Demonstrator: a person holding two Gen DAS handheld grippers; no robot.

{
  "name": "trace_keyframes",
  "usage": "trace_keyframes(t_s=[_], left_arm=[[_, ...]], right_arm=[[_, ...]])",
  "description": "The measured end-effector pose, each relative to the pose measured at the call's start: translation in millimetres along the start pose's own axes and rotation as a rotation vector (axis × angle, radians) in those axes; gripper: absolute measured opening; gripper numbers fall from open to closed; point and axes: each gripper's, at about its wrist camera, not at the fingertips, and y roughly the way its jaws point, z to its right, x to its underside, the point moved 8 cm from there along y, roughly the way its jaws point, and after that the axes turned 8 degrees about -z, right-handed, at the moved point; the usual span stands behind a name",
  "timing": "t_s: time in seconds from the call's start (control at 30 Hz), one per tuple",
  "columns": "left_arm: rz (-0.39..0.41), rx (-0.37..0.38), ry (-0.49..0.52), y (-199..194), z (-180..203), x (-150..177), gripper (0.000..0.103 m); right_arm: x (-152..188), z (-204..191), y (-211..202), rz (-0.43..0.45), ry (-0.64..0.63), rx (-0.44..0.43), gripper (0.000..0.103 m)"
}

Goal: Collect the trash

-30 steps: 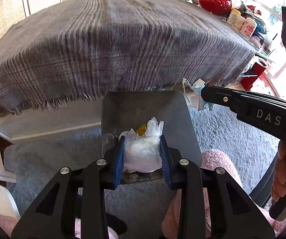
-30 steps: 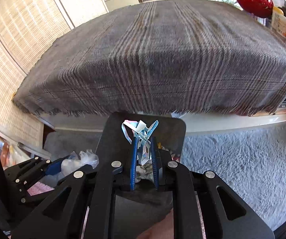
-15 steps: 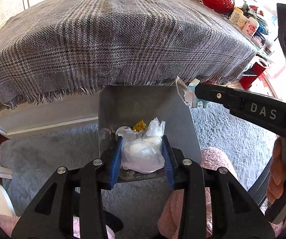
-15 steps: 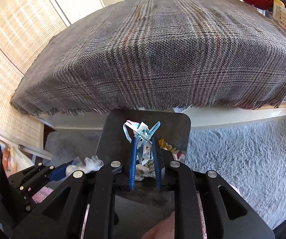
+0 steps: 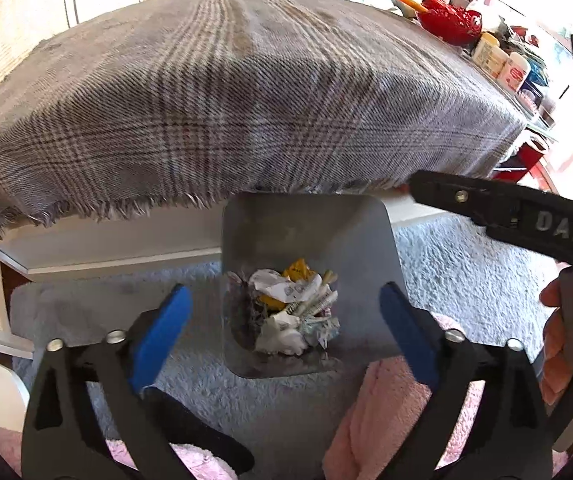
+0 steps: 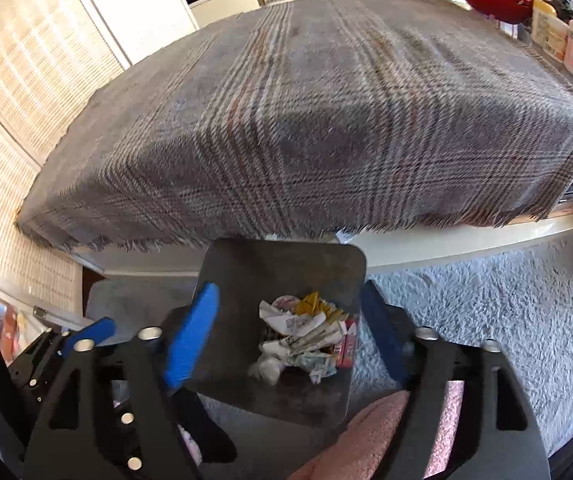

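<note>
A grey metal bin (image 5: 310,232) stands on the rug below the table edge, seen from above; it also shows in the right wrist view (image 6: 282,268). Inside lies a heap of trash (image 5: 294,308): crumpled white paper, yellow wrappers, a white plastic wad, also visible in the right wrist view (image 6: 306,336). My left gripper (image 5: 286,332) is open and empty above the bin. My right gripper (image 6: 290,332) is open and empty above the bin too; its black arm (image 5: 526,216) crosses the right of the left view.
A table under a grey plaid cloth (image 5: 226,100) fills the far half. A red bowl (image 5: 450,20) and bottles (image 5: 502,64) stand at its right end. Shaggy grey rug (image 5: 470,272) lies around the bin. Pink-clad knees (image 5: 382,412) sit below the bin.
Both grippers opened. The white plastic wad left the left gripper and the blue-white scraps left the right gripper; both now lie in the bin.
</note>
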Motion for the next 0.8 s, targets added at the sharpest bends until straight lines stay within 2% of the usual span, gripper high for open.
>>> trace_keyframes(t_s=[0.07,0.17,0.33,0.5,0.67,0.8], left_arm=[[0.011,0.0,-0.004,-4,-1,-2,0.095],[0.03,0.002,-0.01,-12,-3,-6,0.095],[0.112,-0.025,-0.014,-47,-10,-21,0.095],[0.25,-0.073,-0.02,-104,-19,-42,0.095],[0.386,-0.094,-0.026,-164,-22,-57,0.095],[0.464,-0.123,-0.024,-202,-21,-62,0.095]], right_arm=[[-4,3,-6,0.023,0.005,0.019,0.099],[-10,5,-20,0.065,-0.001,0.045,0.099],[-22,5,-52,0.155,-0.033,0.079,0.1],[-38,11,-112,0.335,-0.026,0.17,0.1],[-48,8,-173,0.488,-0.045,0.163,0.1],[-46,2,-204,0.56,-0.053,0.142,0.1]])
